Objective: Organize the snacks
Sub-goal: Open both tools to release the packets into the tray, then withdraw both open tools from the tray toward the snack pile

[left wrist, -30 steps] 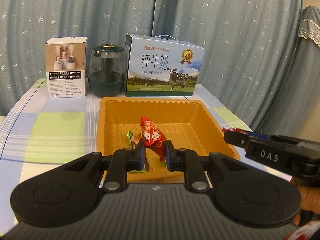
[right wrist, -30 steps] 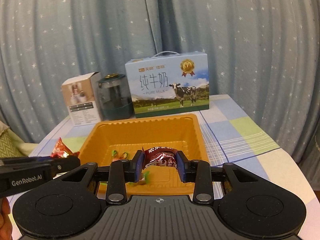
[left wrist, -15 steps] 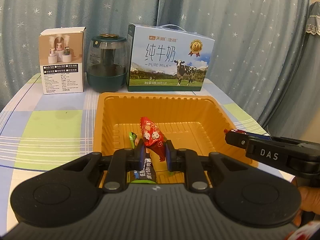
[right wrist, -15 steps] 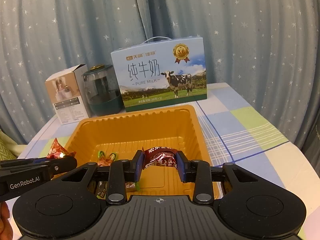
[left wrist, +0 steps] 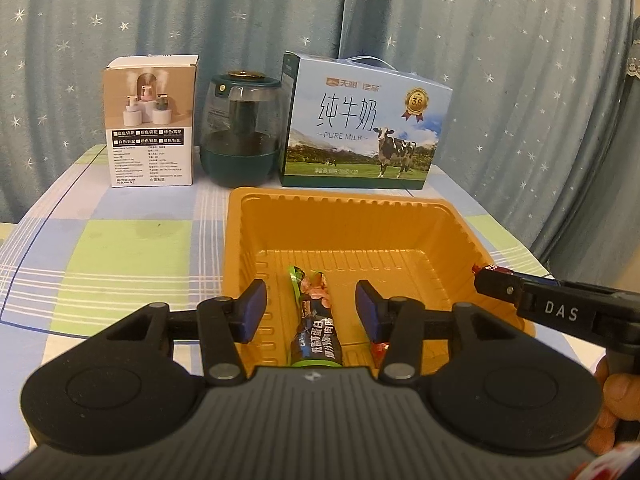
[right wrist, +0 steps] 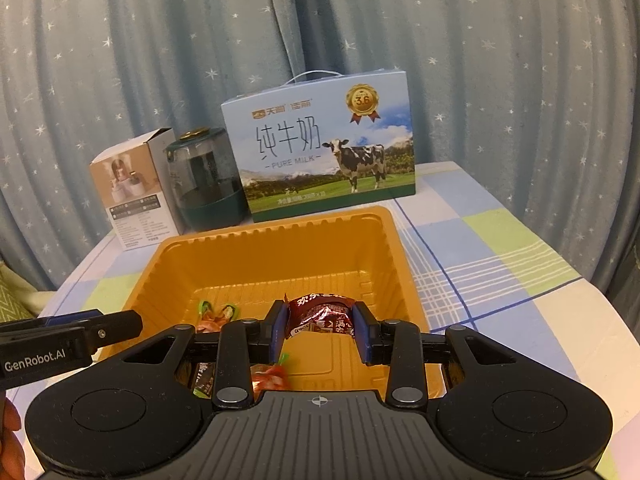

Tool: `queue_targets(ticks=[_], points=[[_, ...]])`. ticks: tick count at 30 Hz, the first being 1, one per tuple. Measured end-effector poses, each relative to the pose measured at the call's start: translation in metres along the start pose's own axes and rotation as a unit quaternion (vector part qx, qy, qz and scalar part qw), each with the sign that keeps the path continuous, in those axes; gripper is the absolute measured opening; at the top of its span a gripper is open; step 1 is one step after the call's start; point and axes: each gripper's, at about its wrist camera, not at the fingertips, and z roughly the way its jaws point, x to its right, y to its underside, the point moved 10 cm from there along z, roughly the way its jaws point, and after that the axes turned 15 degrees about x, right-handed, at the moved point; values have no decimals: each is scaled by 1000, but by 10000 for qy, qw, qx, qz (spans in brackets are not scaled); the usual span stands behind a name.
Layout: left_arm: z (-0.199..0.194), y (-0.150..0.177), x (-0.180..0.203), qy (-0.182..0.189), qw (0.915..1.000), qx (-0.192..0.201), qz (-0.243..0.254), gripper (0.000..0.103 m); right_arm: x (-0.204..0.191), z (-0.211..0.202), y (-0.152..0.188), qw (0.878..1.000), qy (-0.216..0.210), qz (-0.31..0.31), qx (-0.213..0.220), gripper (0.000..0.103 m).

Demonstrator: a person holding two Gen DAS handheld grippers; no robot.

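The left tool [left wrist: 311, 311] points forward and slopes downward. Its jaws have just been opening and now stand apart, and the blue pads [left wrist: 253, 307] press on nothing. A dark snack packet [left wrist: 316, 336] lies low in the gap between them, free of both pads. The right tool [right wrist: 320, 330] slopes downward in the same way. Its jaws stand narrow and its blue pads [right wrist: 280, 330] press on both ends of a dark red snack packet [right wrist: 322, 316], which bends a little between them. In the left wrist view, the right tool comes in from the right side, with some fingers [left wrist: 612, 400] of the person's hand under it. In the right wrist view, the left tool comes in from the left edge.
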Motion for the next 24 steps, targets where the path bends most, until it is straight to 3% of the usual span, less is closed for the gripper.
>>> queue_targets(ticks=[10,11,13,24], points=[[-2,0,0,4,10000,6,58,46,-4,1,1,9999,-106,57,26,38],[-2,0,0,-2,10000,9,63,47,-5,1,1,9999,-138,63,33,44],[-2,1,-1,-15,10000,2,81,50,-5,-1,0,9997,-152,117,140,72],[-5,5,-8,-85,9999,-22,86,52,12,-5,-10,9990,69,293,332,73]])
